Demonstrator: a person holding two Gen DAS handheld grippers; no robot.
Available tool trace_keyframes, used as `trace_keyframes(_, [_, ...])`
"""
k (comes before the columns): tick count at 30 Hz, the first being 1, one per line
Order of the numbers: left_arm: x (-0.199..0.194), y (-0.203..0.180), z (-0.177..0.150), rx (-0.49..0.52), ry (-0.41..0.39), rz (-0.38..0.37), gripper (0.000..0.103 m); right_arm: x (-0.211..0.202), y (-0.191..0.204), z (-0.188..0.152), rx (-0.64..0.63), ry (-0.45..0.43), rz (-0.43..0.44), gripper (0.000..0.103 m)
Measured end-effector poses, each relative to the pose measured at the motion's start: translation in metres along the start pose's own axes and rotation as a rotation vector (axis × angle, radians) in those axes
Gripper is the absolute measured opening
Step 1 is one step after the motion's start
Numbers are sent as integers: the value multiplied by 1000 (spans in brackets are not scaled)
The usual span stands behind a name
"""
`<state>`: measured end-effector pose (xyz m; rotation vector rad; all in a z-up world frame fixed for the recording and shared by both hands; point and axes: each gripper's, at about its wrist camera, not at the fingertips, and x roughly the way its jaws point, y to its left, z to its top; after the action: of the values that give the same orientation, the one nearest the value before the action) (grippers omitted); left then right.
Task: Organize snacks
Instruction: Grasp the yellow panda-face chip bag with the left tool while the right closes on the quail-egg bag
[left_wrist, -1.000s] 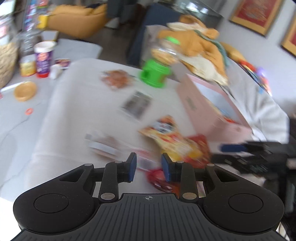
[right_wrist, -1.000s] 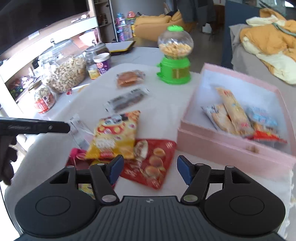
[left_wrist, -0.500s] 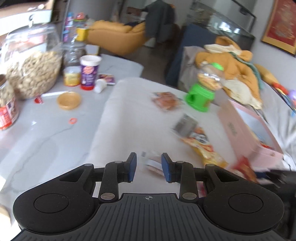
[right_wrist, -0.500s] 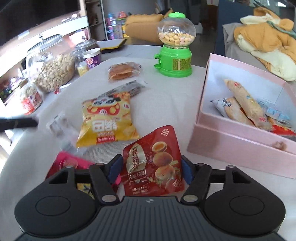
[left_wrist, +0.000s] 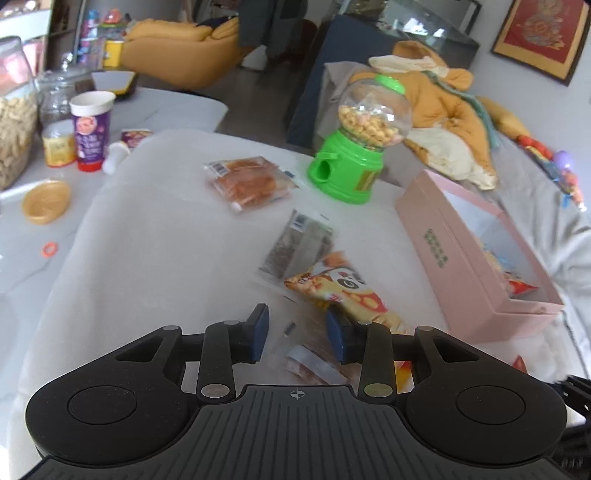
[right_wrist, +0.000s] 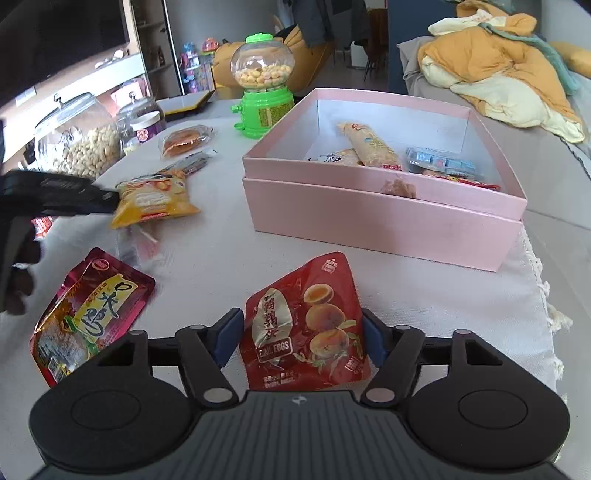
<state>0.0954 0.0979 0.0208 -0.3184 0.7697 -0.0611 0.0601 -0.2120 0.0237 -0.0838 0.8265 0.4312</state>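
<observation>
- The right gripper (right_wrist: 300, 338) is seen at the bottom centre of its view with its jaws apart, just widened, straddling a glossy red foil pouch of quail eggs (right_wrist: 304, 328); the blue pads appear to sit just beside the pouch's edges, though contact cannot be confirmed.
- The left gripper (left_wrist: 296, 336) is held with its jaws slightly apart, just widened too, over a small clear-wrapped snack (left_wrist: 314, 363) at lower centre; nothing is clamped.
- A yellow crisp bag (left_wrist: 343, 295) lies just beyond it.
- The open pink cardboard box (right_wrist: 384, 210), already holding several snacks, is found at the upper right of the right view.
- The step in hand is judged to be picking up; the jaws must next be closed on the pouch and it carried to the box.
</observation>
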Motion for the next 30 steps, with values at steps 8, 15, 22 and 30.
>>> trace_keyframes(8, [-25, 4, 9, -109, 0, -139, 38, 1, 10, -15, -44, -81, -30, 85])
trace_keyframes(15, [23, -27, 37, -121, 41, -96, 38, -1, 13, -16, -45, -82, -41, 85])
trace_keyframes(22, [23, -78, 21, 198, 37, 36, 39, 0, 13, -17, -43, -84, -39, 85])
trace_keyframes(30, [-22, -53, 12, 197, 48, 93, 38, 0, 14, -17, -43, -85, -34, 86])
